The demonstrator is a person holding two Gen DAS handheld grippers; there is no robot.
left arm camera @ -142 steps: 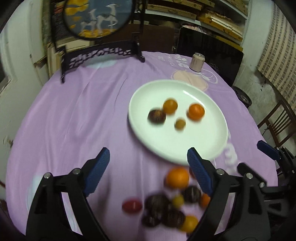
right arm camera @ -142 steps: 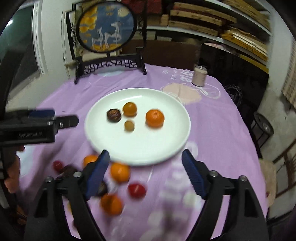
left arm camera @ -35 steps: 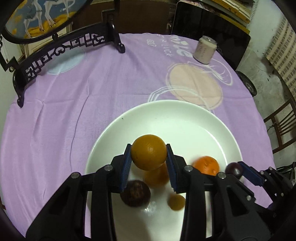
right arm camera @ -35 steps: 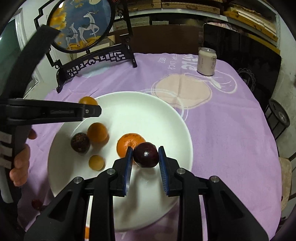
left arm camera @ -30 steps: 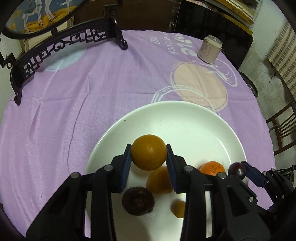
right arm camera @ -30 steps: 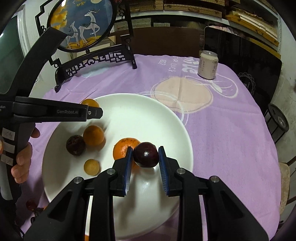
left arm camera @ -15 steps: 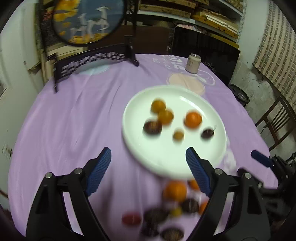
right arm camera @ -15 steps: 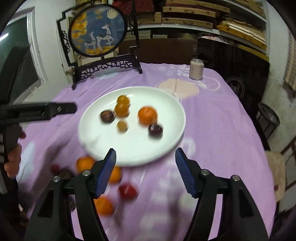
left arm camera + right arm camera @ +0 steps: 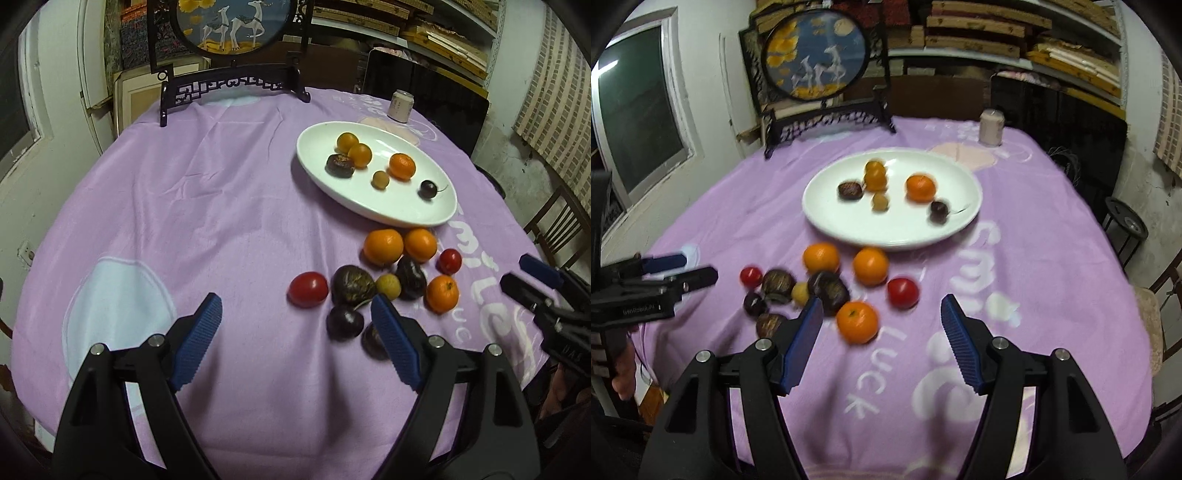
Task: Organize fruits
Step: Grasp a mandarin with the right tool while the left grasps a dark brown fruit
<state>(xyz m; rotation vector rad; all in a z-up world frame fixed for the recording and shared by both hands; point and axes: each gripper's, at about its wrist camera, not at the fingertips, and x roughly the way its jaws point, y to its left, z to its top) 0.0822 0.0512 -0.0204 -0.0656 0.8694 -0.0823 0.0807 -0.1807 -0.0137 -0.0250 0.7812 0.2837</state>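
Observation:
A white plate (image 9: 406, 216) (image 9: 827, 218) on the purple tablecloth holds several fruits: oranges, a dark passion fruit (image 9: 340, 165) and a dark cherry (image 9: 428, 189) (image 9: 939, 210). A pile of loose fruit lies on the cloth in front of it: oranges (image 9: 383, 246) (image 9: 857, 321), red tomatoes (image 9: 307, 289) (image 9: 903, 292), dark fruits (image 9: 352, 284). My left gripper (image 9: 295, 326) is open and empty, hovering near the front of the pile. My right gripper (image 9: 881, 325) is open and empty, above the pile's near side.
A round painted screen on a black stand (image 9: 229, 83) (image 9: 827, 118) stands at the table's far side. A drink can (image 9: 400, 106) (image 9: 990, 127) is behind the plate. A wooden chair (image 9: 554, 229) stands at the right of the table.
Both grippers let go of their fruit, an orange and a dark cherry, on the plate, opened, and pulled back and up to the near side of the loose pile.

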